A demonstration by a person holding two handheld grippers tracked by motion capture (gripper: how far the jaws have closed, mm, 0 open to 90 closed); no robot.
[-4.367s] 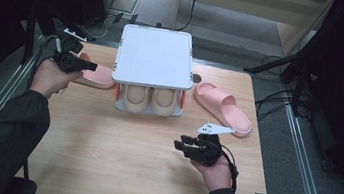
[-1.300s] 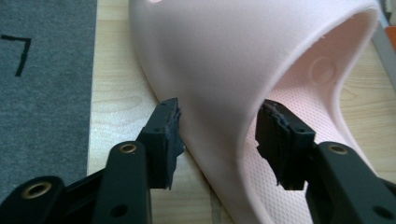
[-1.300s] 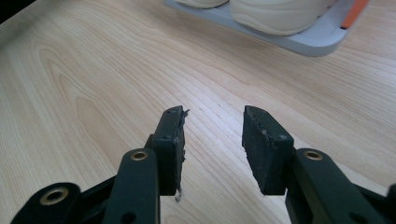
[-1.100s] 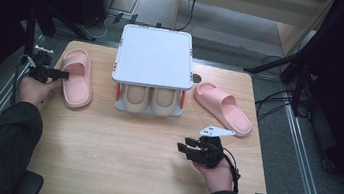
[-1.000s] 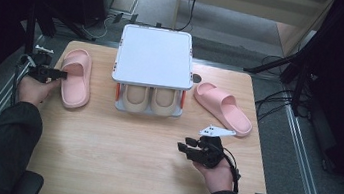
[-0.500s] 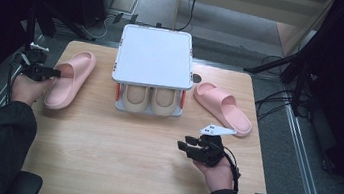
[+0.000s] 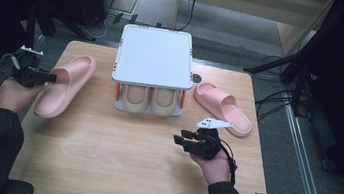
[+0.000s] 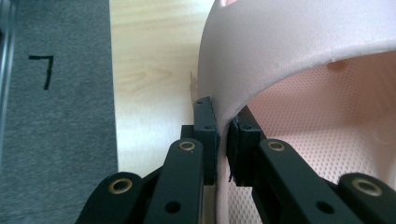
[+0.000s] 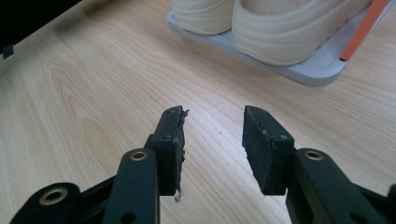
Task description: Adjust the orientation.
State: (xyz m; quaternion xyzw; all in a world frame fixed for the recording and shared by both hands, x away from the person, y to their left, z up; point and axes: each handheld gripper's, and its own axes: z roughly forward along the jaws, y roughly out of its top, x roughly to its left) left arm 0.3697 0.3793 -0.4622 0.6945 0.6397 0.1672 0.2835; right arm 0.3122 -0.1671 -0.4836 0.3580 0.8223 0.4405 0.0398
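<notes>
Left gripper has just clamped its jaws on the strap edge of the left pink slipper, one pad outside and one inside the opening, likely because that thin band is the easiest grab for carrying it to the shoe rack off to the gripper's right. Right gripper idles with jaws apart and nothing between them, rack just ahead, other pink slipper near its right. The left gripper view confirms pad contact the high view can't resolve; the right gripper view shows the beige shoes on the lower shelf.
</notes>
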